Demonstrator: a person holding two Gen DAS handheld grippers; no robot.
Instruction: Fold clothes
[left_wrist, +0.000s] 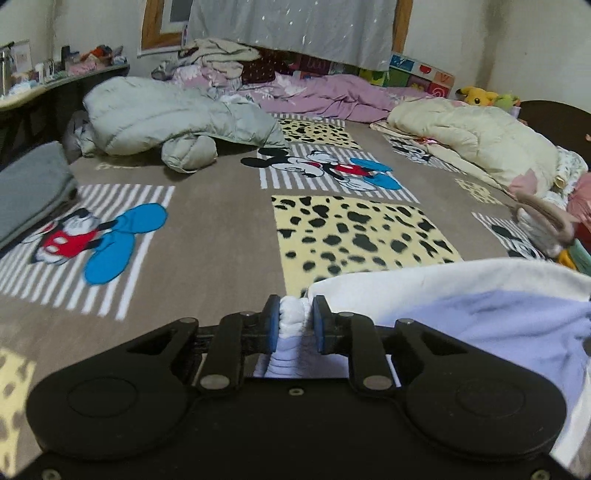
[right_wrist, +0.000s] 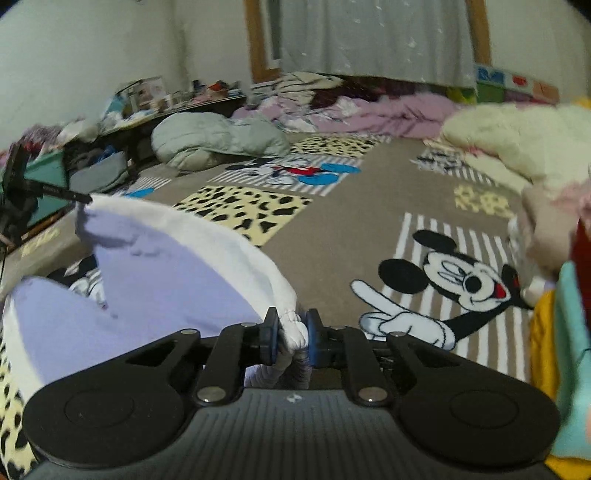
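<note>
So, both grippers have a bite on the same piece of clothing right now. The left gripper (left_wrist: 294, 323) has its blue pads pinching a bunched-up wad of the white and lilac garment (left_wrist: 498, 317), and from there the fabric spreads away to that gripper's right, sagging a bit in the middle. The right gripper (right_wrist: 291, 332) is pressed together on another scrunched corner of the garment (right_wrist: 166, 266), with the cloth running off to its left. In the right wrist view you can see the far end of the cloth hanging off a dark bit of the other tool (right_wrist: 48, 190), up and to the left of the right gripper.

My read on why it's held like this: grabbing two corners of one edge and spreading them apart lets the garment hang between the hands, so it can be laid flat instead of dropped in a heap. The cloth looks lifted off the cartoon-print blanket (left_wrist: 221, 240), which sits ahead of and below both grippers with plenty of bare room for it.

Other stuff is kept off to the sides. A grey puffy jacket (left_wrist: 166, 122) lies well ahead and left of the left gripper, a cream jacket (left_wrist: 476, 140) ahead and right, and a colourful clothes pile (right_wrist: 561, 332) sits close on the right gripper's right.

I'd guess this is early in the fold: next comes stretching it taut and lowering it.
</note>
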